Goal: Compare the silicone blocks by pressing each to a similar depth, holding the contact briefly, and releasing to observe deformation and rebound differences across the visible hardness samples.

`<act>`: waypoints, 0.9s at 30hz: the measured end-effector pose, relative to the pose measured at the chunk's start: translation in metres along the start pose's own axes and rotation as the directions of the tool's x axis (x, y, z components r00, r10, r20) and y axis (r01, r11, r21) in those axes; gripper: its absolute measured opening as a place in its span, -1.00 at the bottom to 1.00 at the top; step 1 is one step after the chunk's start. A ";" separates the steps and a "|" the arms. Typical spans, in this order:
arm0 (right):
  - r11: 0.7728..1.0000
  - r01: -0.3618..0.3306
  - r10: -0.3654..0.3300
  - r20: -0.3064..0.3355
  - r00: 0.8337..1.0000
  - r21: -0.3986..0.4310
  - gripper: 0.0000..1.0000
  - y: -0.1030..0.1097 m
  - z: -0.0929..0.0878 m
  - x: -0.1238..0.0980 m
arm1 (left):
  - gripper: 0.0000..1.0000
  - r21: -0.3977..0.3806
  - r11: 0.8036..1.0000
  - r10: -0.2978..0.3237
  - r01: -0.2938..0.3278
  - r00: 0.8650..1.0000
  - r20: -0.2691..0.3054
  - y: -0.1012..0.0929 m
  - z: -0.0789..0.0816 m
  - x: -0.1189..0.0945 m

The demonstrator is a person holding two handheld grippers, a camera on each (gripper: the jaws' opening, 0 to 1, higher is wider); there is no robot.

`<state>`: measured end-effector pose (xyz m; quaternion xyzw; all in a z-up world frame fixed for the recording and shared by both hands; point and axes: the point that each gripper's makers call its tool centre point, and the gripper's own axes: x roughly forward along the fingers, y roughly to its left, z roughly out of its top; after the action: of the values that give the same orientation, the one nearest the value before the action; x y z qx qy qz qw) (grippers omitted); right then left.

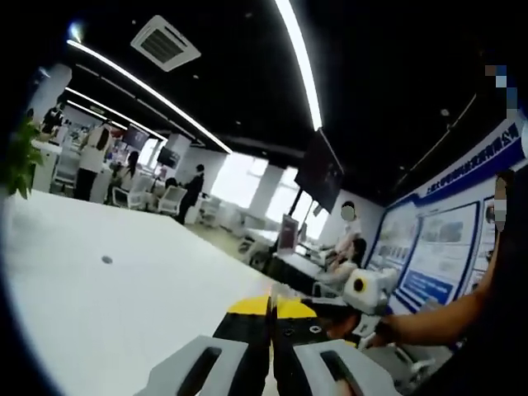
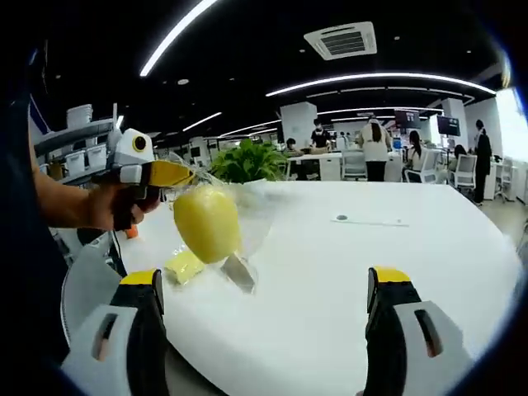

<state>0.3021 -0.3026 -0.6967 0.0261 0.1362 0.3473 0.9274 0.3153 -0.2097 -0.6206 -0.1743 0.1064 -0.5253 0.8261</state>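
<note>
Right now my left gripper point(image 1: 271, 330) has its jaws drawn together, the yellow-tipped black fingers meeting with only a thin seam between them as they rise from the bottom of the left gripper view, aimed out over the white tabletop point(image 1: 99, 305). In the right gripper view that same left gripper point(image 2: 177, 174) comes in from the left, held in my left hand point(image 2: 111, 206), and its yellow tips pinch the top of a clear plastic bag point(image 2: 247, 210) that hangs above the tabletop point(image 2: 330, 280). Inside the bag sits a rounded yellow silicone block point(image 2: 206, 223), lifted clear of the surface. Below it, lying on the tabletop near the edge, are a flatter pale yellow block point(image 2: 183, 266) and, just beside it to the right, a small grey block point(image 2: 238, 272); I cannot tell whether the hanging bag touches either of them. My right gripper point(image 2: 262, 330) holds its jaws wide apart, one at each lower corner of its view, with nothing between them but bare tabletop. A leafy green plant point(image 2: 247, 162) stands behind the bag at the far side of the tabletop, and farther along the surface lies a thin flat strip point(image 2: 369, 220) that is too small to make out. People stand and sit at desks in the background of both views under long ceiling lights.
</note>
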 end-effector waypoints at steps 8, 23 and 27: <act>1.000 0.019 -0.019 -0.033 0.999 0.003 0.93 -0.005 -0.016 -0.007 | -1.00 -0.083 0.996 0.028 -0.029 0.999 -0.015 0.009 -0.026 0.005; 0.998 0.029 -0.026 -0.069 0.997 0.048 0.93 -0.002 -0.039 -0.008 | -1.00 -0.187 0.982 0.020 -0.033 0.997 -0.071 0.010 -0.070 0.015; 0.998 0.033 -0.029 -0.075 0.997 0.051 0.93 -0.004 -0.043 -0.008 | -1.00 -0.215 0.976 0.019 -0.037 0.996 -0.087 0.011 -0.080 0.015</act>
<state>0.2874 -0.3129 -0.7368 0.0351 0.1801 0.3301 0.9259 0.3024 -0.2334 -0.6984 -0.2392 0.2004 -0.5058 0.8043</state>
